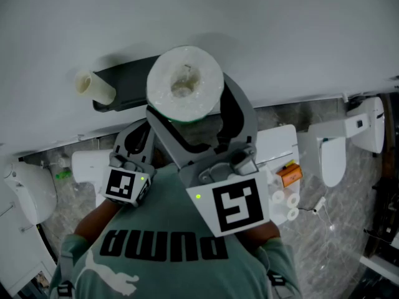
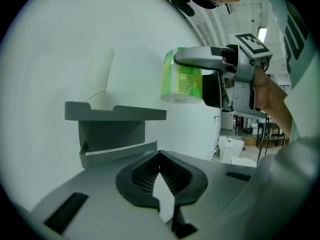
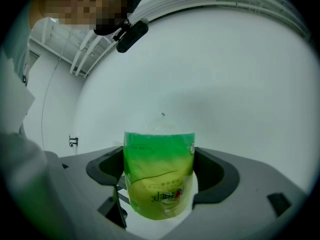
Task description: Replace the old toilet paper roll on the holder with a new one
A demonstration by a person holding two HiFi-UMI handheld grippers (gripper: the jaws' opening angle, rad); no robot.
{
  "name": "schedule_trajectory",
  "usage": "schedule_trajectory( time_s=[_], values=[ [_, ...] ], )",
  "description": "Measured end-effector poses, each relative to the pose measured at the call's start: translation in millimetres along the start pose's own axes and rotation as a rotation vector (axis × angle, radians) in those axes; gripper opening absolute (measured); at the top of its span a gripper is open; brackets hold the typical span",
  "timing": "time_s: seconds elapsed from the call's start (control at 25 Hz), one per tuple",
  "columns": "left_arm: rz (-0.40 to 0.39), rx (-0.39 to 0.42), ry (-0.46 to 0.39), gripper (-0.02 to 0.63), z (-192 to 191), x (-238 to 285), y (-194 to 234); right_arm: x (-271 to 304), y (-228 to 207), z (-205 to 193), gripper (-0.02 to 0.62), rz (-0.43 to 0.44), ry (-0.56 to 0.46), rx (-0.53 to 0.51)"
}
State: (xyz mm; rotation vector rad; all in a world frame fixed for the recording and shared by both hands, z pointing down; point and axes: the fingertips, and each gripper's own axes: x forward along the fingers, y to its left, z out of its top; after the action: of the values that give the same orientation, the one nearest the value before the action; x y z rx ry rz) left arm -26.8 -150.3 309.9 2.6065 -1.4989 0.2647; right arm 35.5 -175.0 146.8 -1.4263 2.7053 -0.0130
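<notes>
The left gripper [image 2: 159, 171] hangs low before the holder [image 1: 124, 83], its jaws pressed together on nothing. Just right of the holder, the right gripper [image 3: 160, 184] pinches the new toilet paper roll [image 1: 185, 83] across its sides, near the holder but not touching it. Wrapped in slick green film, the roll is likely light, soft and slippery, so a gentle side squeeze suits it. The old cardboard tube [image 1: 93, 87] stands on the holder's left end. Behind the holder is the white wall [image 1: 280, 30]; below it, toilets [image 1: 333, 151] stand on a grey stone floor [image 1: 336, 229].
</notes>
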Motion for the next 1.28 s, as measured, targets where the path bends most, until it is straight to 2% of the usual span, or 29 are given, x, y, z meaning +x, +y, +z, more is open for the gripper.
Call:
schedule_trajectory(
  time_s=[0.28,0.52,0.72,1.28],
  values=[
    [-0.015,0.006,0.003,0.003,1.3,7.9,-11.9,-9.6,-19.2,-1.5,0.420,-0.029,-0.003,0.019],
    [-0.030,0.016,0.015,0.003,0.3,17.1,-21.9,-16.7,-41.8,-8.9,0.420,-0.053,-0.008,0.080],
    [-0.041,0.024,0.023,0.003,-0.9,22.4,-23.6,-19.8,-52.6,-25.1,0.420,-0.041,0.008,0.108],
    [-0.034,0.021,0.063,0.003,-14.3,21.8,-15.2,-11.3,-76.9,-71.4,0.420,-0.073,0.019,0.424]
  ],
)
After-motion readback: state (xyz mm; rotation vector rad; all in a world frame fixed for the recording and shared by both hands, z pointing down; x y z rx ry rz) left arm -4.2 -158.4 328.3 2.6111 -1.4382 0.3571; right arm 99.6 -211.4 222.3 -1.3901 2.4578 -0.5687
